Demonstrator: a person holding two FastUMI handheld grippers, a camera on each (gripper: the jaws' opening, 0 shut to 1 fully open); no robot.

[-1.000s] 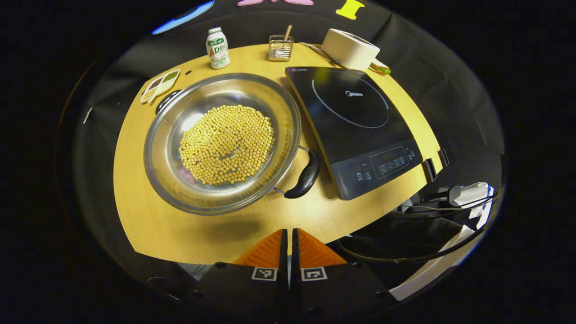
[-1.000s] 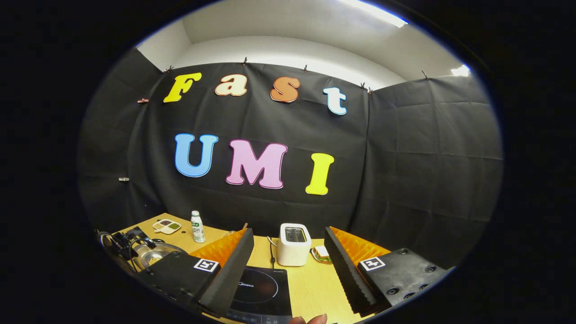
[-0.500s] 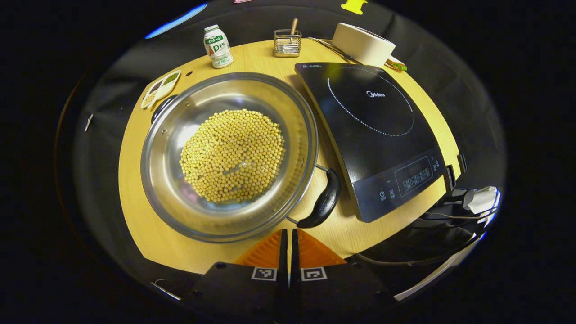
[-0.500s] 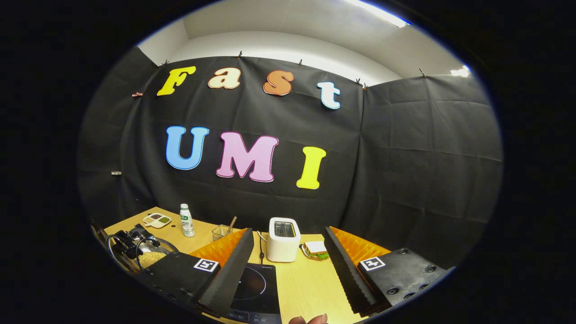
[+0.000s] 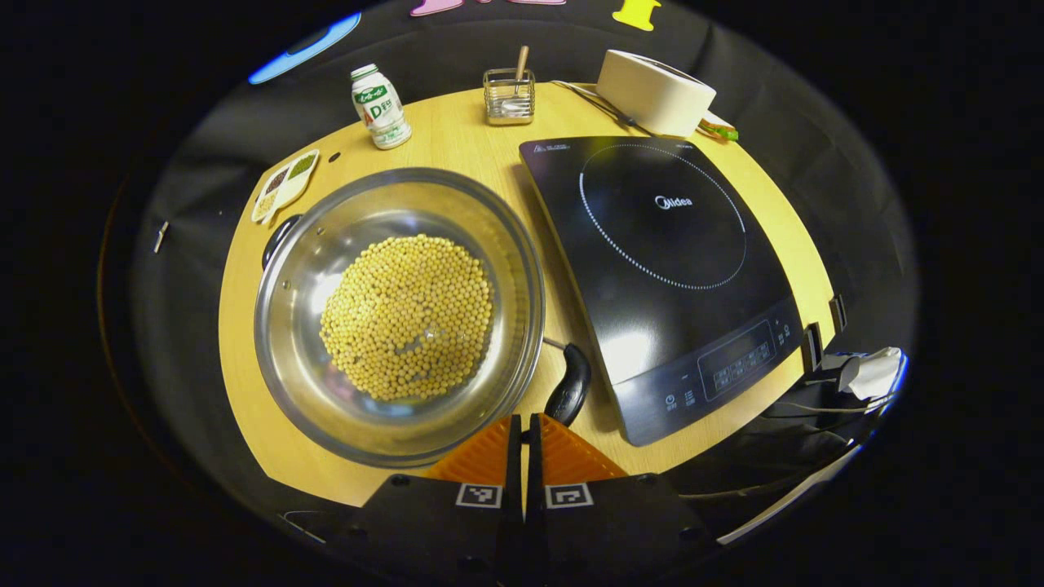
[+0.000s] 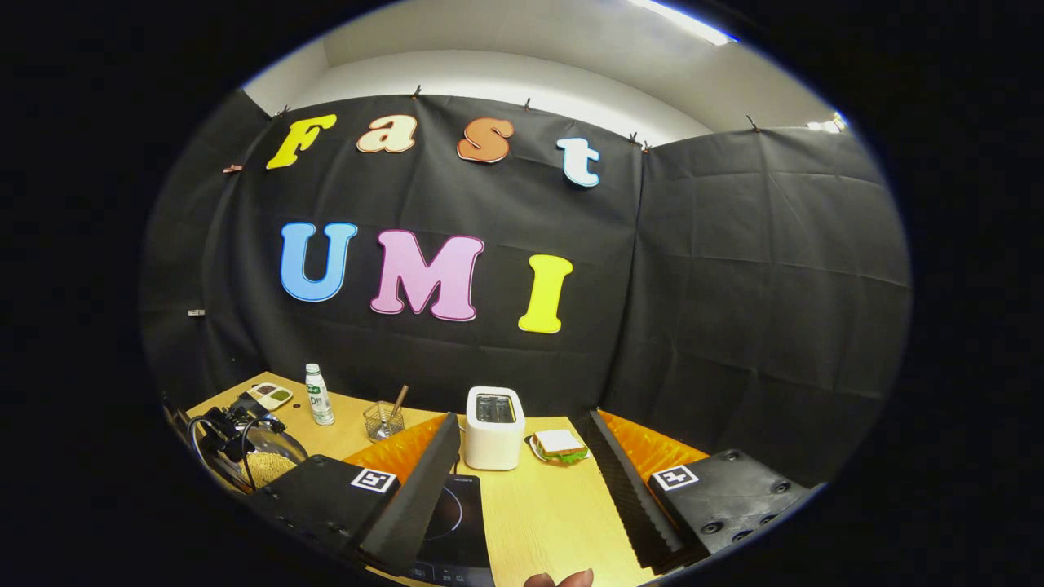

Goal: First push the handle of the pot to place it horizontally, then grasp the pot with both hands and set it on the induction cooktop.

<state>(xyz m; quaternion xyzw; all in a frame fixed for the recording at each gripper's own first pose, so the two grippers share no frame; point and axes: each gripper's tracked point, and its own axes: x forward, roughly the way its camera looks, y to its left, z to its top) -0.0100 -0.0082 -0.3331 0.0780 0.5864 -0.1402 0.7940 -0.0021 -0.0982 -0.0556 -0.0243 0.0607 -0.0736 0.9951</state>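
Observation:
In the left gripper view a wide steel pot (image 5: 302, 342) holding yellow beans sits on the wooden table, left of the black induction cooktop (image 5: 661, 261). Its black near handle (image 5: 569, 383) points toward me at the lower right of the rim. A second handle (image 5: 277, 238) shows at the far left. My left gripper (image 5: 522, 422) is shut with nothing in it, its tips just below and beside the near handle. I cannot tell whether they touch. In the right gripper view my right gripper (image 6: 522, 420) stands open above the cooktop (image 6: 453, 522), with the pot (image 6: 265, 466) at the far left.
At the table's back stand a small bottle (image 5: 379, 96), a glass holder with a stick (image 5: 508, 86), a white toaster (image 6: 492, 428) and a sandwich on a plate (image 6: 559, 444). A divided snack dish (image 5: 284, 174) lies behind the pot. Cables hang off the right edge (image 5: 824, 383).
My left gripper has moved in toward the pot's near handle, which now lies just off its tips. The right gripper view has swung slightly right, so the table items have shifted left.

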